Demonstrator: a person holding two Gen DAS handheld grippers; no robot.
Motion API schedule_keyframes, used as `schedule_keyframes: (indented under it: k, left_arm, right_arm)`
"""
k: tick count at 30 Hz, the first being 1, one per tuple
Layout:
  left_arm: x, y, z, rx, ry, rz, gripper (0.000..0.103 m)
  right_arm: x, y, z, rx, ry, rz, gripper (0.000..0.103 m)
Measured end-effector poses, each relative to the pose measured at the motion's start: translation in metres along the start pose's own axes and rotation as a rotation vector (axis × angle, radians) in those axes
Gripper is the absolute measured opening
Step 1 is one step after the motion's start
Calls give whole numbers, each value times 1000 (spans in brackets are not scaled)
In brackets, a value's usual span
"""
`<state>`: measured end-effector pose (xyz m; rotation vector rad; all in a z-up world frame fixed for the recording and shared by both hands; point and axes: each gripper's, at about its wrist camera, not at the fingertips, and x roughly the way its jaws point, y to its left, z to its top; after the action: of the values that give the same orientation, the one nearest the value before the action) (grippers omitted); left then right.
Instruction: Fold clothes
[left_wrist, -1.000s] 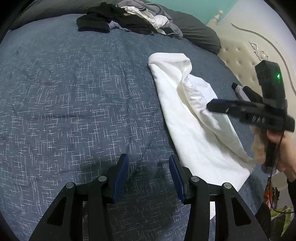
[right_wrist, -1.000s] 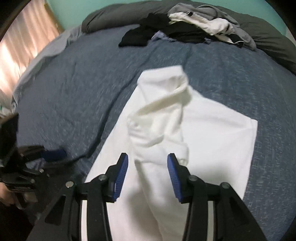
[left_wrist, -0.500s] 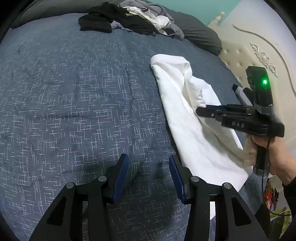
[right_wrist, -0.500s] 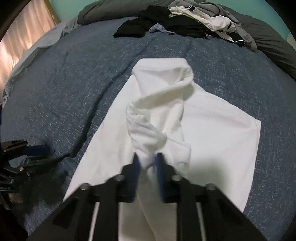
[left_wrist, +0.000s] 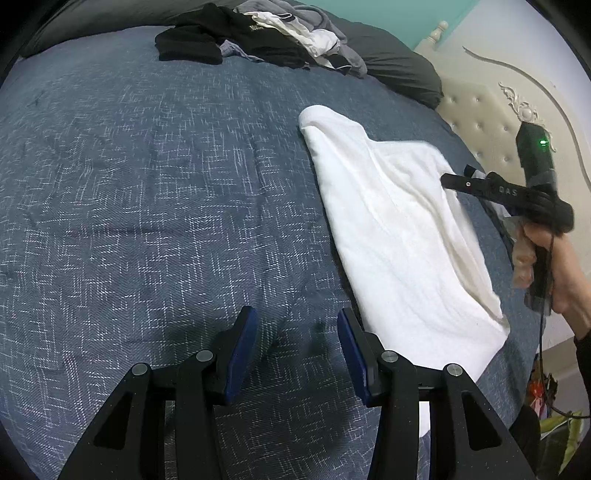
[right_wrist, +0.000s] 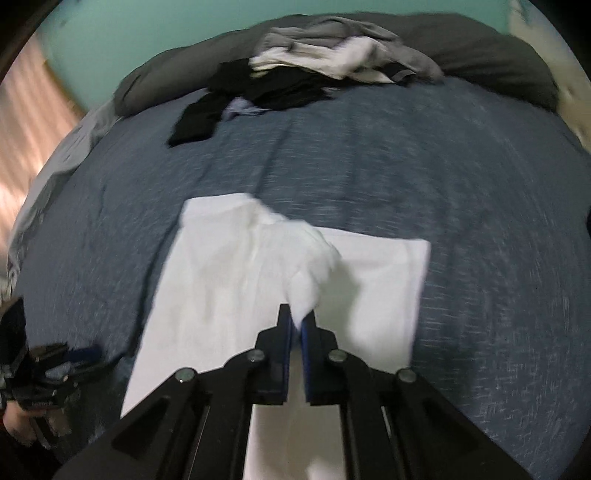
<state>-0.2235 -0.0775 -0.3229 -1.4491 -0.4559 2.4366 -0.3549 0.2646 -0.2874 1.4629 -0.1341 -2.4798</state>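
The white garment (left_wrist: 391, 236) lies partly folded on the blue bedspread (left_wrist: 147, 184), toward the headboard (left_wrist: 476, 125) side. The right tongs (right_wrist: 297, 325) are pressed together on a raised flap of it, lifting the cloth; the blur hides how much is caught. The left tongs (left_wrist: 297, 354) hover spread over bare bedspread beside the garment's edge. A heap of clothes (right_wrist: 306, 74) sits far off.

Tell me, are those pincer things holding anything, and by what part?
The right gripper is shut on the white cotton garment, pinching a bunched fold near its middle. The left gripper is open above the blue woven bedspread, holding nothing.
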Motion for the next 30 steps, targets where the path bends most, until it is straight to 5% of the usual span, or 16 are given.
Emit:
schedule_keyframes:
  k: [9,13,16,18,22,24,27,30]
  left_arm:
    - [3,2,0,4,11,2,49]
    - [2,2,0,5,10,1,49]
    - [2,1,0,7,10,0,49]
    - [3,-1,-1,12,13,-2,49]
    - [3,-10,0,28,14,-15,49]
    - [3,-14,0,38,13,-24,49]
    - [7,-21,-1,49,20,-38,49]
    - [13,-30,-5,67,37,-48,49]
  right_arm:
    - [33,-40,-15,146,74,47,5]
    - [23,-50,-18,212,33,91,7]
    - [11,-54,-16,231,2,115,20]
    - [9,-54,-11,233,1,121,40]
    - [16,-47,-1,193,30,95,40]
    - [23,-42,4,155,60,74,36]
    - [29,-44,7,148,52,58,7]
    - [32,-52,10,163,26,45,2]
